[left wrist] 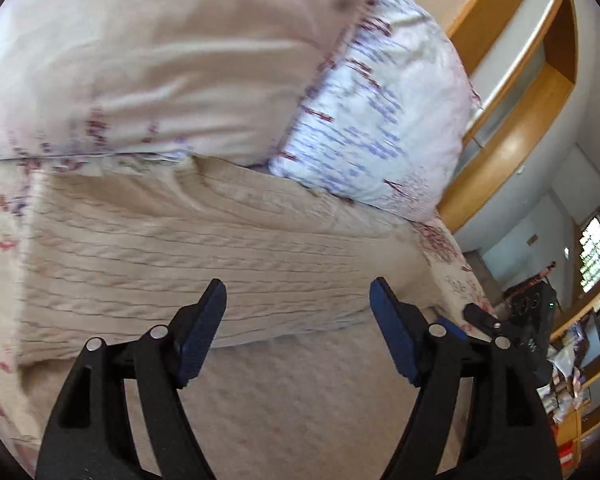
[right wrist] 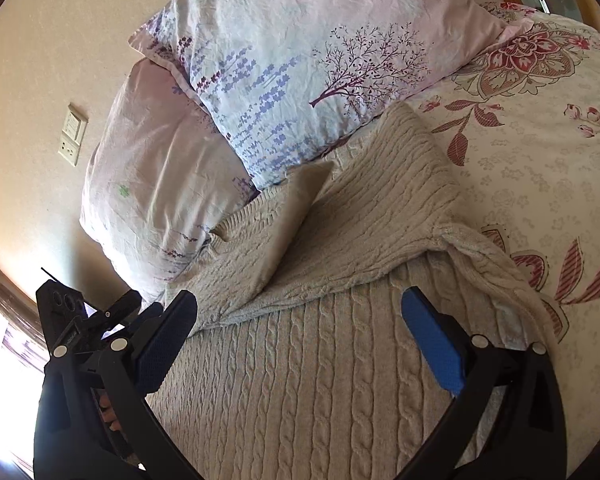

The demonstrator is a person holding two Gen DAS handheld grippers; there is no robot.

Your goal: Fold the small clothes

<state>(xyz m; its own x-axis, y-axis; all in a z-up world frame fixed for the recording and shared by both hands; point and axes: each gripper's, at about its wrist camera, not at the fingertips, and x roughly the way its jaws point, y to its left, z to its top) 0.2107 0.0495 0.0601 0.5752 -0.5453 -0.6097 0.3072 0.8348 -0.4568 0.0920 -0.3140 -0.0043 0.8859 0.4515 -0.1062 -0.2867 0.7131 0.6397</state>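
Note:
A beige cable-knit sweater (right wrist: 320,368) lies on the bed, partly folded, with a sleeve or flap (right wrist: 380,208) laid across its upper part. In the left wrist view the sweater (left wrist: 204,252) stretches across the middle. My left gripper (left wrist: 298,330) is open and empty just above the sweater's near part. My right gripper (right wrist: 300,340) is open and empty, hovering over the sweater's knit body. The right gripper's body (left wrist: 528,320) shows at the right edge of the left wrist view.
Two floral pillows (right wrist: 300,60) (right wrist: 156,176) lie against the wall just beyond the sweater. The floral bedspread (right wrist: 540,152) spreads to the right. A wooden-framed shelf unit (left wrist: 540,92) and cluttered shelves (left wrist: 580,360) stand beyond the bed's edge. A wall switch plate (right wrist: 73,134) is on the wall.

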